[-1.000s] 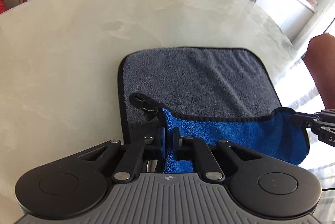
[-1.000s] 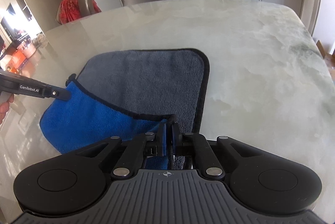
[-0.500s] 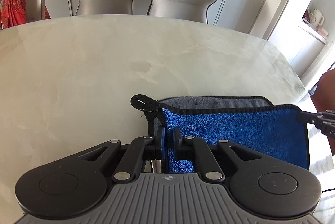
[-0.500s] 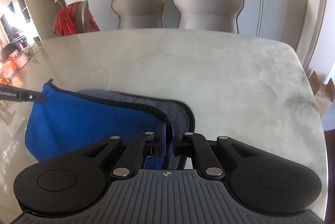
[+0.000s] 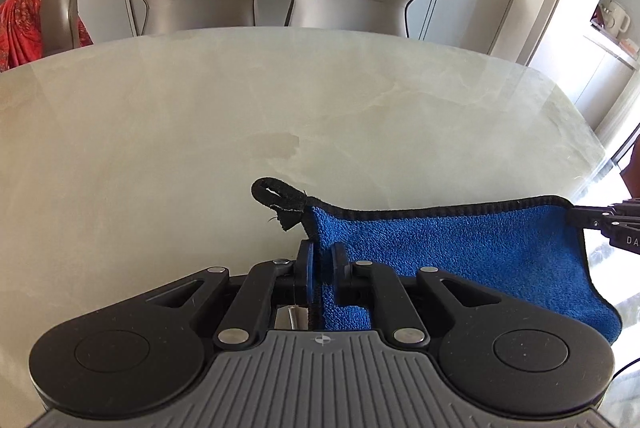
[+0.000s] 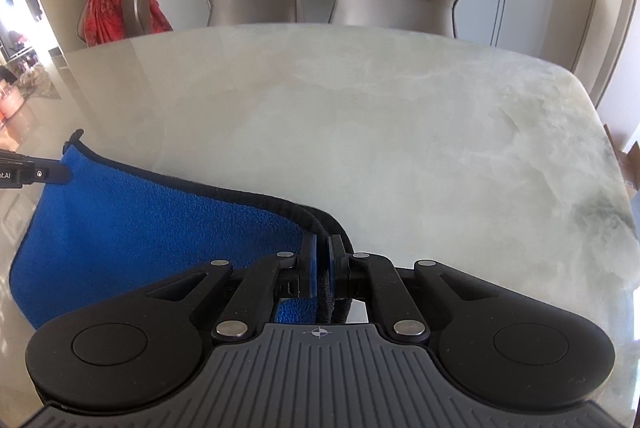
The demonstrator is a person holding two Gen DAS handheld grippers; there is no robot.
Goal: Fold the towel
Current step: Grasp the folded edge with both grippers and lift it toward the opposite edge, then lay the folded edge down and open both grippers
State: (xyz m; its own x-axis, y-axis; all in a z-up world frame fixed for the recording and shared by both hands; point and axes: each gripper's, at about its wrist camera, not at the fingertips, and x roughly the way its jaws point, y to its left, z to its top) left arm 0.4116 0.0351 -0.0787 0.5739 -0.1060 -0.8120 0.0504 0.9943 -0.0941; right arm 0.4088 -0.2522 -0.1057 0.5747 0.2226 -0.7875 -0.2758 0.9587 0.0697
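While a second ago the grey face of the towel [image 5: 460, 260] lay spread on the bench [image 5: 200, 132] beyond the fingers, it is now hidden, and only the blue face shows. The lifted edge has travelled over the lower layer, so from both wrist views the bare marble begins just beyond the black hem. The left gripper [image 5: 320, 260] has one corner between its fingers, next to the black hanging loop [image 5: 276, 192], which stands up just ahead of them. These fingers are starting to part: a thin gap shows at the left pad, though the cloth is still between the pads and has not fallen out. The right gripper [image 6: 322, 258] has its fingers pressed together on the other corner, where the thick black hem [image 6: 280, 204] runs straight into them. Between the two grippers the blue cloth hangs as a shallow band, a little slack in the middle. I judge that the first fold is almost finished, since the carried edge seems to have arrived over the far edge, and the left side is beginning the release. Whether the two edges are well aligned cannot be told, because the lower layer is covered.
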